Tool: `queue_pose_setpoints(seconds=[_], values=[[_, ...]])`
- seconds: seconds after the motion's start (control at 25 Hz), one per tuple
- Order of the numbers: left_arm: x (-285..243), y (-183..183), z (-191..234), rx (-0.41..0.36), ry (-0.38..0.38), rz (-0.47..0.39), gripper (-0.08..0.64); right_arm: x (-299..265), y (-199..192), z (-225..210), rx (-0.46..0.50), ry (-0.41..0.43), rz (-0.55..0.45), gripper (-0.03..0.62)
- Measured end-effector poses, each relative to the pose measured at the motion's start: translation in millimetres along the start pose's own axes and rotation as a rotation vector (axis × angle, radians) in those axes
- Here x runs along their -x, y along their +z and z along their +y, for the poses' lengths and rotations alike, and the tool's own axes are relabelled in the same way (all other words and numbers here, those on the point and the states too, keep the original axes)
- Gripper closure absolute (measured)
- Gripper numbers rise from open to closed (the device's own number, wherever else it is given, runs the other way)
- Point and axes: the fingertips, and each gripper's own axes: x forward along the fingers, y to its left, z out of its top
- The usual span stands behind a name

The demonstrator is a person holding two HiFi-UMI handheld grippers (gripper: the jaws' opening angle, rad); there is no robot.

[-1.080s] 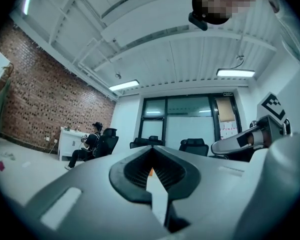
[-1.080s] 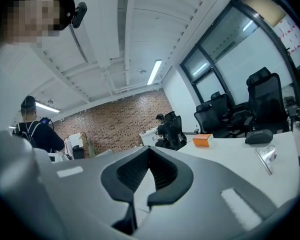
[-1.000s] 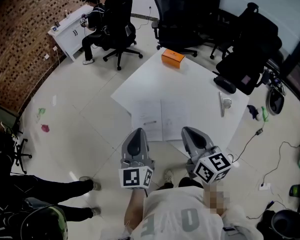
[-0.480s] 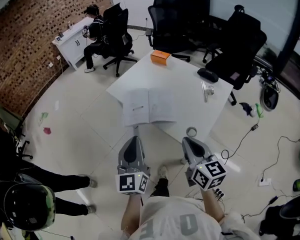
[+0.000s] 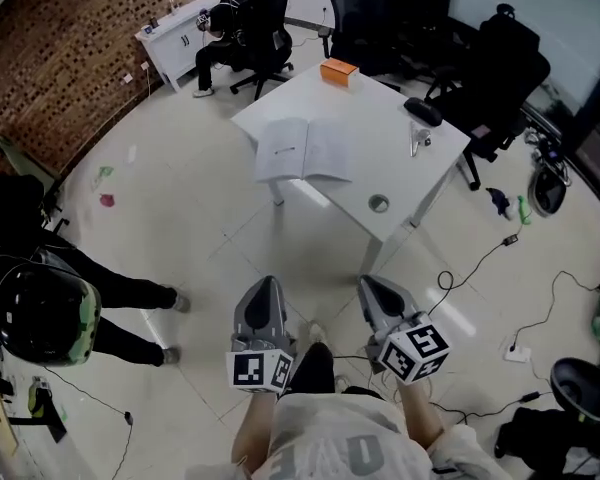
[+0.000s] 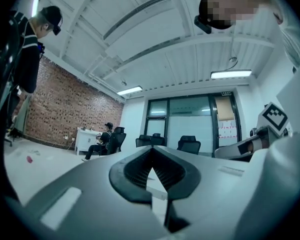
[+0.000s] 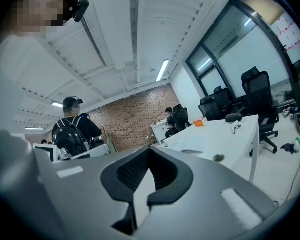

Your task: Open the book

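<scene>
Status: L claw (image 5: pixel 264 286) and R claw (image 5: pixel 373 286) are both closed tight with nothing between the jaws. Both are held level, close to the operator's body and well apart from the work.

Task item: the book (image 5: pixel 302 150) lies flat, pages up, on the near-left part of the white surface (image 5: pixel 380 158). It is far from both claws. It reads as already spread open, so little or nothing appears left to do.

Method, if more opening is req'd: walk in to the near edge of the surface and part the jaws before contact. Pin one side with one claw and lift a page edge with the other, keeping the angle low so the paper doesn't crease.

Surroundings:
- An orange box (image 5: pixel 339 71) sits at the far end of the surface.
- A dark item (image 5: pixel 421 111) sits at far right.
- A cable port (image 5: pixel 379 204) is near the right corner.

None of these touch the book.

Obstructions: bare floor lies between the operator and the surface. A helmeted bystander (image 5: pixel 40 313) stands near left, floor cables (image 5: pixel 480 268) run at right, and office chairs (image 5: pixel 490 78) stand beyond. A seated person (image 5: pixel 223 13) is at far left, no conflict.
</scene>
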Motion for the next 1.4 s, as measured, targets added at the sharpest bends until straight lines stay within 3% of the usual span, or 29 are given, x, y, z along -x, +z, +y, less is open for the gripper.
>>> queue_pose_setpoints(seconds=[0.2,0.48,0.6,0.92,1.4], values=[[13.7,4.3,0.9,0.007,0.039,-0.008,0.543,14.4,3.8,14.6,0.006,-0.022,-0.021,0.588],[21.8,20.6,-20.2,0.025,-0.012,-0.014,0.543,41.2,20.5,34.7,0.070,-0.046,-0.050,0.589],[34.5,26.5,-26.5,0.041,-0.044,-0.008,0.543,45.1,10.7,49.0,0.116,-0.062,-0.039,0.589],[43.3,26.9,-48.0,0.014,-0.128,-0.015,0.543,54.5,-2.1,65.2,0.103,-0.083,-0.053,0.589],[55.6,20.4,-55.6,0.002,-0.151,0.000,0.543,67.0,-7.5,78.2,0.120,-0.092,-0.041,0.589]])
